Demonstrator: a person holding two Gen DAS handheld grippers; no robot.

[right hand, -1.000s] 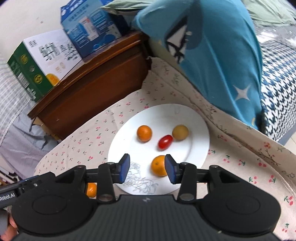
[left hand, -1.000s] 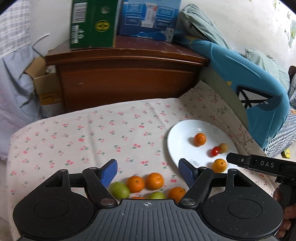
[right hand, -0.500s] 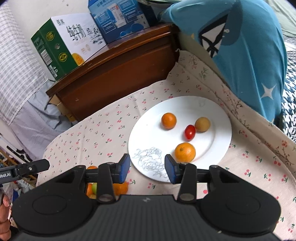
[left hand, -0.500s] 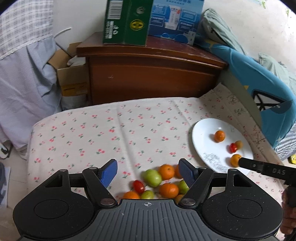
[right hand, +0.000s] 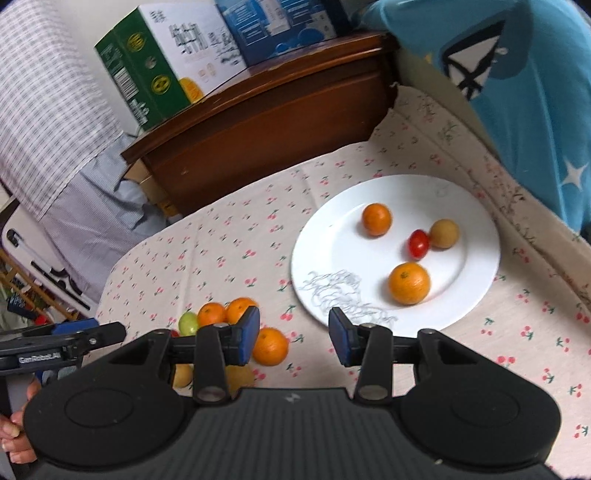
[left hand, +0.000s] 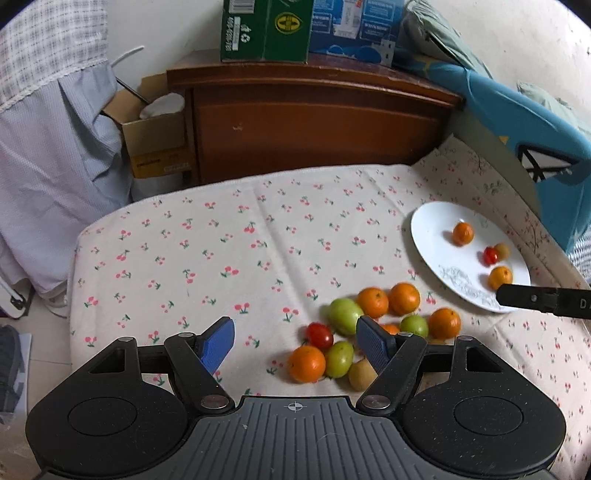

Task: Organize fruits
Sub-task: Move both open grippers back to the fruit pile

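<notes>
A white plate [right hand: 476,229] on the cherry-print cloth holds two oranges [right hand: 409,283], a red cherry tomato [right hand: 419,242] and a tan fruit [right hand: 444,233]; it also shows in the left wrist view [left hand: 428,232]. A loose pile of fruit lies left of the plate: oranges [left hand: 404,298], green fruits [left hand: 345,316], a red tomato [left hand: 320,335] and a tan fruit [left hand: 360,374]. My left gripper [left hand: 295,345] is open and empty above the near edge of the pile. My right gripper [right hand: 293,336] is open and empty, just short of the plate's near rim.
A brown wooden cabinet [left hand: 314,125] with a green carton [left hand: 266,29] and a blue carton [left hand: 354,29] stands behind the table. A blue cushion [right hand: 517,74] rises at the right. Clothes [left hand: 48,177] and a cardboard box [left hand: 155,140] are at the left.
Both grippers have pulled back and risen. The pile of fruit now sits further into the left wrist view. The right gripper has moved left, away from the orange on the plate.
</notes>
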